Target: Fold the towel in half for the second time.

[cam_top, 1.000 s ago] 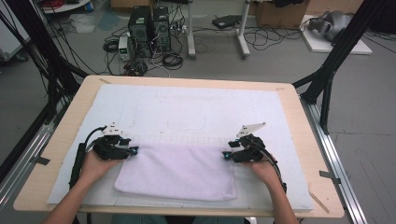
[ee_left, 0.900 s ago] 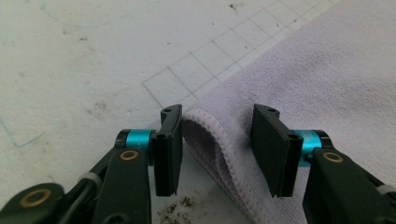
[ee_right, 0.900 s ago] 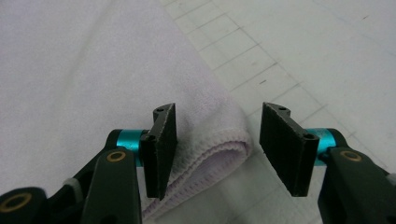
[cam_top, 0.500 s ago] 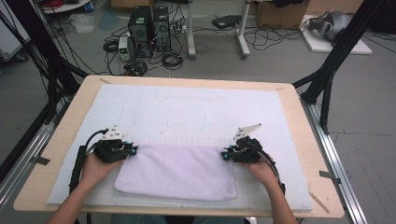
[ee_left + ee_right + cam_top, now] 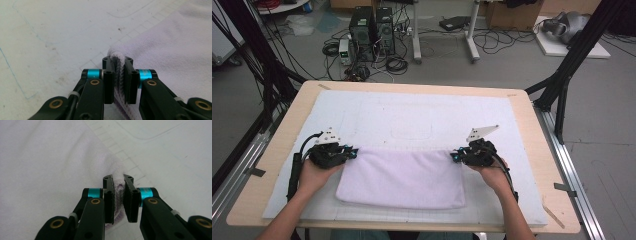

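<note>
Both jaws shut on towel [image 5: 402, 179]

I see a pale lilac cloth towel [image 5: 404, 179], soft and matt with a fine looped nap. It lies on a white matt mat [image 5: 412, 117], smooth but scuffed, over the pale wooden surface [image 5: 527, 107]. My left tool [image 5: 118, 82] and right tool [image 5: 119, 201] look like matt black plastic with glossy turquoise metal collars and brass-coloured rivets.
</note>
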Demonstrator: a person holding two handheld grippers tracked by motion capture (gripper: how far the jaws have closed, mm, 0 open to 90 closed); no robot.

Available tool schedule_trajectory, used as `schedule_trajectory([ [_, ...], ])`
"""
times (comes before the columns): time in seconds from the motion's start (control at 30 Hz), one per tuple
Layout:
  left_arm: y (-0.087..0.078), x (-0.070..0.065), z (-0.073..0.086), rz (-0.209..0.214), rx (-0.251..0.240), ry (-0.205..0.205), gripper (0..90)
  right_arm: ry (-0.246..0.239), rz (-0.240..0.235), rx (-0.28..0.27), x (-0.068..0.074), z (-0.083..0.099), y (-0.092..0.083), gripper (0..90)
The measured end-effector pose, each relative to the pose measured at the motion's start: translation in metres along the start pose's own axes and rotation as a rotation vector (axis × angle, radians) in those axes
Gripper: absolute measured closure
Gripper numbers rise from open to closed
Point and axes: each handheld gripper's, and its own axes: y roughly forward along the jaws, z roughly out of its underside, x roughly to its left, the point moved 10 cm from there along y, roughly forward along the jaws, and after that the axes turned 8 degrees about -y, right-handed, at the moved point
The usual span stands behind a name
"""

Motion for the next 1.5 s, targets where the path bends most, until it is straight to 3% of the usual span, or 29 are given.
schedule_trajectory([
  [0.2, 0.001, 0.007, -0.027, -0.011, -0.033, -0.008, 81.0, -0.011, 0.031, -0.013, -0.016, -0.018, -0.008, 81.2],
  [0.33, 0.008, 0.015, -0.050, -0.020, -0.036, 0.005, 81.0, -0.004, 0.063, -0.010, -0.036, -0.029, -0.014, 81.2],
  [0.5, 0.019, 0.032, -0.079, -0.060, -0.037, -0.003, 81.0, 0.009, 0.113, -0.003, -0.064, -0.045, -0.019, 81.2],
  [0.63, 0.029, 0.042, -0.102, -0.102, -0.013, 0.020, 80.2, 0.003, 0.143, 0.017, -0.083, -0.056, -0.016, 81.1],
  [0.67, 0.033, 0.045, -0.106, -0.120, -0.002, 0.020, 78.0, 0.008, 0.152, 0.017, -0.089, -0.057, -0.014, 80.5],
  [0.73, 0.040, 0.053, -0.108, -0.180, 0.021, -0.003, 58.2, 0.036, 0.184, 0.029, -0.101, -0.058, -0.009, 68.3],
  [0.8, 0.042, 0.057, -0.103, -0.181, 0.034, -0.024, 52.7, 0.099, 0.195, 0.026, -0.108, -0.054, -0.004, 58.7],
  [0.87, 0.041, 0.056, -0.096, -0.174, 0.047, -0.018, 50.6, 0.116, 0.166, 0.044, -0.105, -0.048, 0.001, 55.4],
  [0.93, 0.038, 0.052, -0.090, -0.154, 0.030, -0.024, 51.1, 0.104, 0.138, 0.040, -0.098, -0.043, 0.004, 56.0],
  [1.0, 0.036, 0.043, -0.082, -0.117, 0.020, -0.016, 52.7, 0.115, 0.124, 0.052, -0.091, -0.037, 0.006, 55.8],
  [1.1, 0.032, 0.025, -0.064, -0.049, 0.030, 0.016, 65.6, 0.105, 0.100, 0.046, -0.075, -0.033, 0.007, 60.3],
  [1.17, 0.031, 0.015, -0.049, -0.030, 0.051, 0.047, 70.4, 0.079, 0.083, 0.047, -0.063, -0.031, 0.007, 65.3],
  [1.23, 0.030, 0.007, -0.036, -0.002, 0.057, 0.044, 75.5, 0.064, 0.068, 0.032, -0.051, -0.030, 0.007, 68.0],
  [1.33, 0.030, 0.003, -0.017, 0.011, 0.078, 0.032, 78.2, 0.056, 0.046, 0.020, -0.036, -0.026, 0.007, 70.5],
  [1.5, 0.028, -0.001, 0.002, -0.002, 0.086, 0.036, 79.1, 0.049, 0.034, 0.016, -0.018, -0.012, 0.011, 71.3],
])
